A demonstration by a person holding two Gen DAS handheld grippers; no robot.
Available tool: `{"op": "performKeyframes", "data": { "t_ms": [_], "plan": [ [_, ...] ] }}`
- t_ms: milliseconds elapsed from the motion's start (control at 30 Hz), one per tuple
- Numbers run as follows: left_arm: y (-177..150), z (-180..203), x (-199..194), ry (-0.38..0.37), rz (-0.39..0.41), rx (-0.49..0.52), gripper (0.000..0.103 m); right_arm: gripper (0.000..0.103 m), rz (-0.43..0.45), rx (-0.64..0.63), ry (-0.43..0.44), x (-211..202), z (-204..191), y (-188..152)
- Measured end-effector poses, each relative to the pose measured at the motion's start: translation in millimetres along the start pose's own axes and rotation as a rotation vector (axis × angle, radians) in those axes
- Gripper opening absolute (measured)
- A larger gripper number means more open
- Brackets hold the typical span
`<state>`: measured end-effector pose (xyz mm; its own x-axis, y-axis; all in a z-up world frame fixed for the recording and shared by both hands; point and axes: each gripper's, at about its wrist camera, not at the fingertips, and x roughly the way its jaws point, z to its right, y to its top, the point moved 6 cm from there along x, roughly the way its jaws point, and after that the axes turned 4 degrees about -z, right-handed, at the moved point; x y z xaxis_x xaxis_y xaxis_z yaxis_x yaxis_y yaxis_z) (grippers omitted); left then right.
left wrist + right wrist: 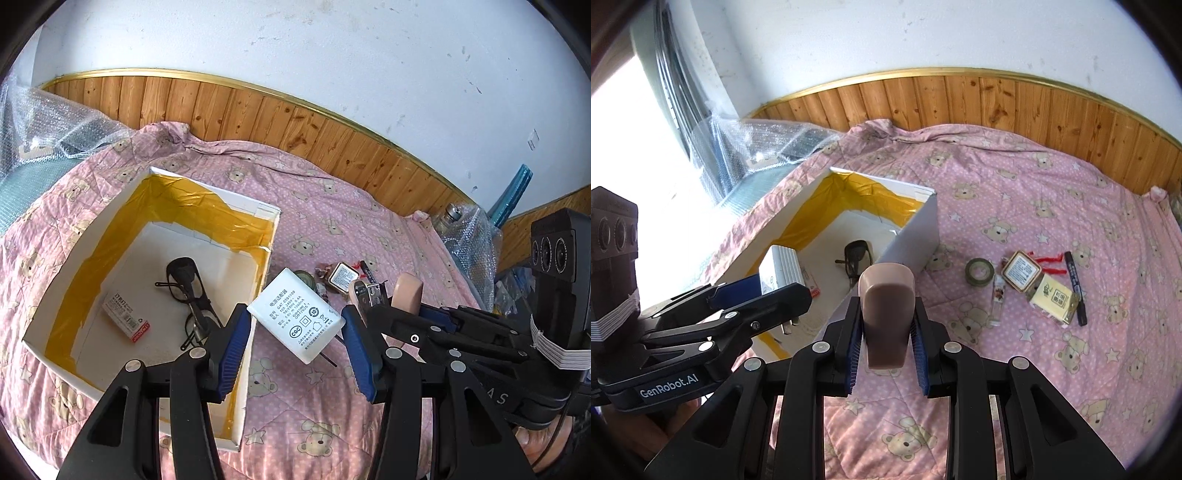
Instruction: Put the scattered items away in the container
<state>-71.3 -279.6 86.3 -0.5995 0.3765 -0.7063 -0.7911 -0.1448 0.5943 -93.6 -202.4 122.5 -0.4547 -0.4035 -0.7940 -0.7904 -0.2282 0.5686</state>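
A: While the left gripper carries the white power adapter, note its position: above the near right wall of the white box, not yet over the floor of the box.

B: Confirmed. Blue pads press the two broad edges of the adapter, so the gripper is clamped on it. Judged light, rigid, smooth plastic; it could twist in the pads. Hold across the flat body, clear of the metal prongs.

A: Right gripper?

B: Clenched on a pinkish-brown block, held just outside the same wall of the box. It looks stiff and light; I cannot tell what it is.

A: Contents of the box?

B: Dark glasses and a small staple carton on the floor. Glasses are fragile; release items beside them, not on top.

A: Remaining items?

B: On the pink quilt, to the right of the box: tape roll, small tin, yellow packet, black marker, clear lighter.
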Motion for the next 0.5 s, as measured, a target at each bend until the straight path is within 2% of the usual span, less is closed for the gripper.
{"op": "performKeyframes", "data": {
  "t_ms": [500],
  "plan": [
    [11.8,-46.3,-10.0,0.032,0.019,-0.055,0.052,0.026,-0.016,-0.052,0.016,22.3,-31.2,20.8]
  ]
}}
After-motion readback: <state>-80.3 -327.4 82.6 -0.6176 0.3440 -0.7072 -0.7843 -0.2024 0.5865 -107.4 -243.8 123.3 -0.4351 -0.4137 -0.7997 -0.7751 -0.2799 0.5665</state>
